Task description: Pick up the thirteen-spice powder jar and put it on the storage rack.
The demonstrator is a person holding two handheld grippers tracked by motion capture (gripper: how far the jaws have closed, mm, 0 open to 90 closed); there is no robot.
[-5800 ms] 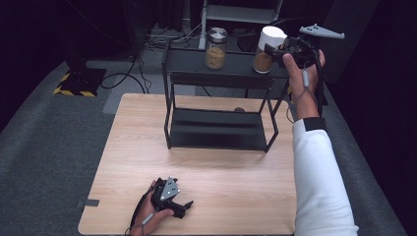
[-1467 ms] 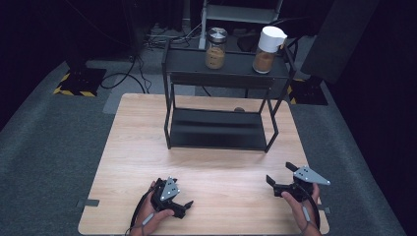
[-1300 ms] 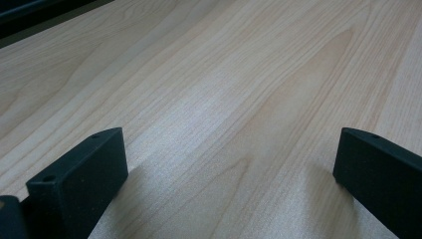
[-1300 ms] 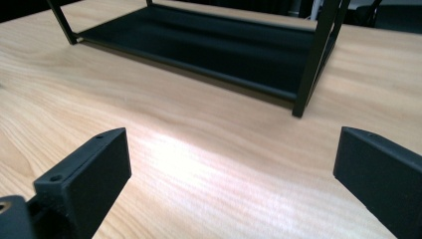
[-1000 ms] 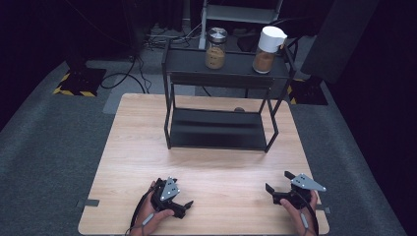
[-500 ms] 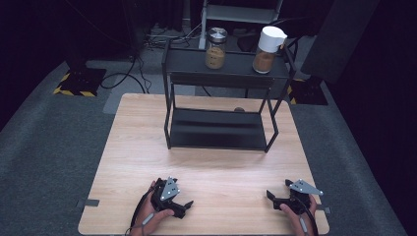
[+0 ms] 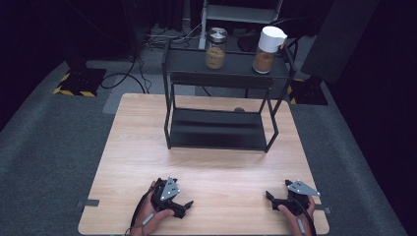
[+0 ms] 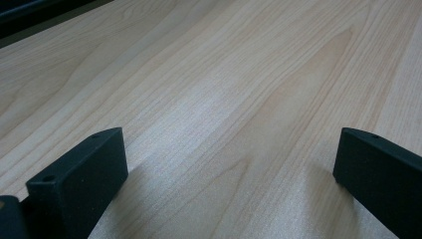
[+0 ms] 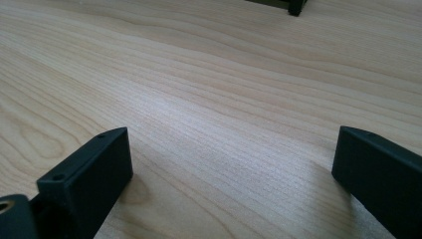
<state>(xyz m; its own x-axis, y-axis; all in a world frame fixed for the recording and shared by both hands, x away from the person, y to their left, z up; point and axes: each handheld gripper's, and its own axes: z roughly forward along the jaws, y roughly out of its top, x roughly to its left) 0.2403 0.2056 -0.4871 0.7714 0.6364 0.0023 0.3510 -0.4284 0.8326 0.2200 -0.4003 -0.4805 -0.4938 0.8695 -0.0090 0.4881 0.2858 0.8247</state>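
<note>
Jars (image 7: 216,47) on rack (image 7: 226,69) top, well apart from left gripper (image 7: 183,206) and right gripper (image 7: 272,198); both jaws apart, empty, on table (image 7: 128,142).

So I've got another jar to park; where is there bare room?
The table is bare between the rack and both grippers, left and right. The lower shelf looks bare too. The top shelf already holds two jars.

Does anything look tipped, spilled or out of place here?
Nothing stands out. Both jars stand upright on the rack's top shelf, no spill visible. Both grippers rest open near the table's front edge.
</note>
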